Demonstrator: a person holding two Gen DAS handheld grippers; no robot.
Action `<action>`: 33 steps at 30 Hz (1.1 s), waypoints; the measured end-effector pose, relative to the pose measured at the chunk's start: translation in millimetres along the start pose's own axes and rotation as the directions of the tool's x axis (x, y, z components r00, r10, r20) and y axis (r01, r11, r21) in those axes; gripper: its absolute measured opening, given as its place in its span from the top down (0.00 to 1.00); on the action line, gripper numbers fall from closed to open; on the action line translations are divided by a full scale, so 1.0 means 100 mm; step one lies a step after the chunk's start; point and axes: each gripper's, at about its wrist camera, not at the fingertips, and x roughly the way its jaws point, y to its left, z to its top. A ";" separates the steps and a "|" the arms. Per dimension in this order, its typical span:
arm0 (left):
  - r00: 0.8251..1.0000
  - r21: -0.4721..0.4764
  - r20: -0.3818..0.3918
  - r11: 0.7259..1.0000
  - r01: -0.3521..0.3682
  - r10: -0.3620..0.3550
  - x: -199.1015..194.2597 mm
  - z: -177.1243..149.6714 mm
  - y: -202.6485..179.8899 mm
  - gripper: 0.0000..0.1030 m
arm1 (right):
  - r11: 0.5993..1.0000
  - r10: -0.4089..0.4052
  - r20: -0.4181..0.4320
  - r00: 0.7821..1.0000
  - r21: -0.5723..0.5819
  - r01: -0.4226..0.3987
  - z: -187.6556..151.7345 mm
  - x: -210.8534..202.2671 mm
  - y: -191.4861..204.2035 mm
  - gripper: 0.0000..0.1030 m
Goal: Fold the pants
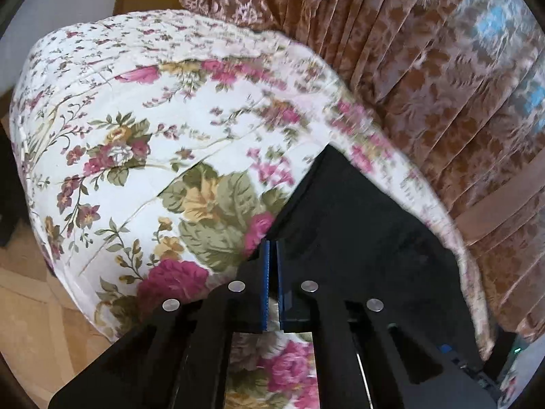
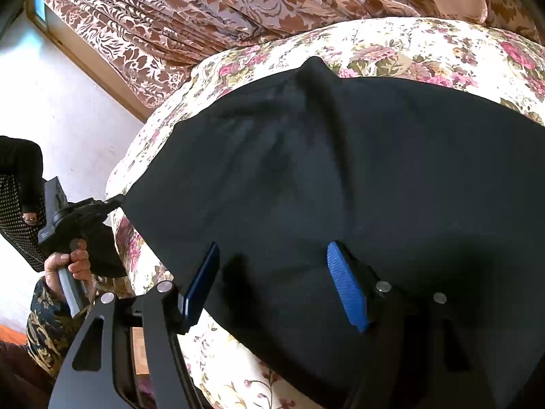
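Black pants (image 2: 340,170) lie spread on a floral bedspread (image 2: 425,47). In the left wrist view they show as a dark sheet (image 1: 357,225) at the lower right. My left gripper (image 1: 272,242) has its blue pads pressed together on the near edge of the pants. The right wrist view shows the same gripper (image 2: 114,201) at the left, pinching a corner that is pulled out to a point. My right gripper (image 2: 272,245) stands open low over the pants, one blue pad (image 2: 345,286) on each side of a stretch of cloth, and grips nothing.
A brown patterned curtain (image 2: 204,10) hangs behind the bed. A white wall (image 2: 68,109) and a window frame are at the left. A person's hand (image 2: 71,259) holds the left gripper's handle. Wooden floor (image 1: 30,306) lies beside the bed.
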 end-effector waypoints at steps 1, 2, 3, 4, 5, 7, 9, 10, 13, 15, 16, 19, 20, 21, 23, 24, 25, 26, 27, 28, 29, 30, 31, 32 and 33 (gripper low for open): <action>1.000 0.009 -0.008 1.000 -0.019 0.020 0.04 -0.02 0.00 0.98 | 1.000 -0.002 0.001 1.000 -0.005 0.002 0.00 0.00 0.01 0.35; 0.999 0.012 -0.018 0.999 -0.040 0.041 0.08 -0.04 0.01 0.98 | 1.000 -0.004 0.002 1.000 -0.010 0.004 -0.01 0.00 0.01 0.35; 0.998 0.019 -0.026 0.998 -0.058 0.058 0.12 -0.06 0.01 0.97 | 1.000 -0.004 0.004 1.000 -0.014 0.005 -0.02 0.00 0.01 0.35; 0.997 0.018 -0.027 0.997 -0.078 0.079 0.14 -0.07 0.02 0.96 | 1.000 -0.005 0.005 1.000 -0.017 0.005 -0.02 0.00 0.01 0.35; 0.996 0.002 -0.028 0.996 -0.090 0.090 0.14 -0.07 0.04 0.92 | 1.000 -0.007 0.005 1.000 -0.020 0.008 -0.03 0.01 0.01 0.35; 0.989 0.002 0.006 0.989 -0.150 0.150 0.05 -0.06 0.00 0.92 | 1.000 -0.014 0.000 1.000 -0.026 0.014 -0.02 0.01 0.03 0.35; 0.981 0.035 0.059 0.982 -0.187 0.185 -0.09 -0.05 -0.08 0.92 | 0.999 -0.017 -0.007 1.000 -0.034 0.017 -0.01 -0.01 0.06 0.34; 0.984 0.046 0.081 0.985 -0.166 0.162 -0.17 -0.05 -0.14 0.92 | 0.999 -0.009 -0.012 1.000 -0.034 0.008 -0.01 -0.03 0.06 0.33; 0.992 0.178 0.125 0.984 -0.030 0.008 -0.34 -0.13 -0.52 0.92 | 1.000 0.023 -0.002 1.000 -0.020 -0.023 0.06 -0.12 0.05 0.41; 0.992 0.258 0.092 0.965 0.055 -0.081 -0.31 -0.23 -0.78 0.92 | 0.998 0.038 0.007 0.999 -0.042 -0.038 0.14 -0.19 0.10 0.51; 0.990 0.295 0.071 0.951 0.097 -0.123 -0.27 -0.28 -0.92 0.92 | 0.998 0.042 0.011 0.999 -0.050 -0.042 0.19 -0.21 0.12 0.54; 0.981 0.390 -0.015 0.902 0.186 -0.195 -0.09 -0.49 -1.35 0.92 | 0.997 0.056 0.025 0.998 -0.063 -0.054 0.40 -0.23 0.17 0.75; 0.973 0.405 -0.060 0.885 0.229 -0.225 0.00 -0.58 -1.49 0.92 | 0.996 0.067 0.026 0.997 -0.067 -0.066 0.47 -0.22 0.19 0.76; 0.968 0.432 -0.093 0.866 0.251 -0.234 0.07 -0.66 -1.61 0.92 | 0.995 0.068 0.028 0.997 -0.077 -0.066 0.55 -0.20 0.22 0.76; 0.972 0.495 -0.117 0.836 0.236 -0.205 0.17 -0.81 -1.78 0.92 | 0.995 0.046 0.017 0.999 -0.092 -0.044 0.75 -0.07 0.25 0.76; 0.968 0.504 -0.135 0.827 0.249 -0.210 0.19 -0.86 -1.80 0.92 | 0.996 0.024 0.015 1.000 -0.084 -0.023 0.82 0.00 0.23 0.76; 0.963 0.506 -0.160 0.820 0.268 -0.216 0.23 -0.90 -1.82 0.92 | 0.998 -0.015 0.011 1.000 -0.068 0.016 0.94 0.11 0.18 0.75; 0.962 0.513 -0.183 0.815 0.269 -0.203 0.28 -0.97 -1.82 0.92 | 0.998 -0.044 0.010 0.999 -0.054 0.044 1.02 0.20 0.13 0.71; 0.963 0.522 -0.199 0.812 0.262 -0.183 0.32 -1.02 -1.82 0.92 | 0.997 -0.074 0.006 0.997 -0.037 0.074 1.10 0.28 0.06 0.70; 0.963 0.528 -0.212 0.810 0.257 -0.167 0.36 -1.08 -1.77 0.92 | 0.992 -0.128 -0.012 0.992 -0.017 0.128 1.19 0.42 -0.02 0.70; 0.963 0.531 -0.213 0.808 0.257 -0.167 0.37 -1.12 -1.73 0.92 | 0.985 -0.172 -0.037 0.984 0.005 0.172 1.23 0.54 -0.12 0.74; 0.963 0.536 -0.211 0.804 0.257 -0.167 0.37 -1.15 -1.69 0.92 | 0.984 -0.173 -0.062 0.983 0.026 0.175 1.26 0.67 -0.22 0.74; 0.962 0.534 -0.212 0.804 0.260 -0.170 0.36 -1.15 -1.65 0.92 | 0.985 -0.171 -0.062 0.983 0.022 0.173 1.27 0.71 -0.26 0.76; 0.960 0.522 -0.219 0.810 0.268 -0.177 0.37 -1.15 -1.64 0.92 | 0.985 -0.168 -0.050 0.984 0.012 0.169 1.27 0.71 -0.26 0.76; 0.955 0.498 -0.232 0.820 0.282 -0.187 0.38 -1.13 -1.61 0.92 | 0.986 -0.163 -0.044 0.986 0.012 0.164 1.27 0.69 -0.25 0.75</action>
